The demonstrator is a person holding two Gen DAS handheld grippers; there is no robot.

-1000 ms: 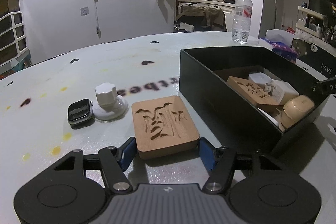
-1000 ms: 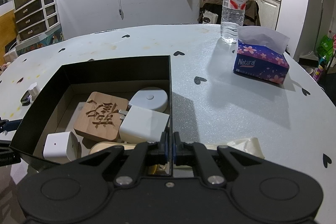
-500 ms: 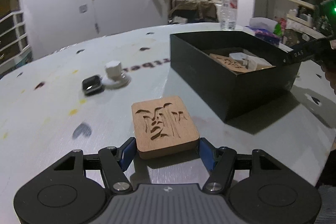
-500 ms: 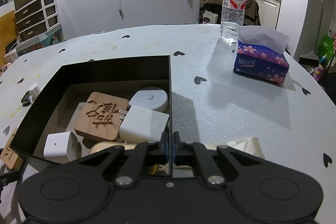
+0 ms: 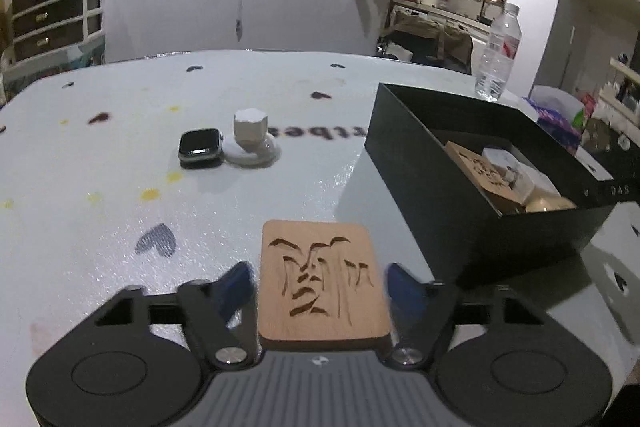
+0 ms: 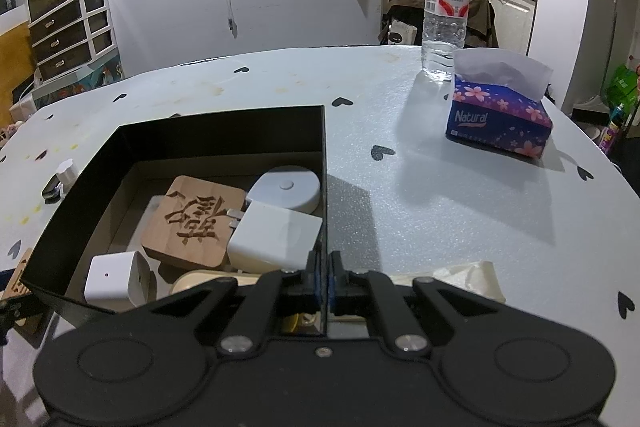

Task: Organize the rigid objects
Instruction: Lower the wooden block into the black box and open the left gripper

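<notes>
Only your left view shows the carved wooden tile (image 5: 323,283) your left hand-held gripper (image 5: 320,287) grasps; your right hand-held gripper (image 6: 324,277) clenches the black box (image 6: 324,167) wall, near the "Natural" tissue pack (image 6: 498,125)

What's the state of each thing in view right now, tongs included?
Left tongs: shut on carved wooden block, off the table.
Right tongs: shut on black box wall.
Black box: open, partly filled.
Water bottle: upright, capped.
Tissue box: open, tissue sticking out.
Smartwatch: flat, screen dark.
</notes>
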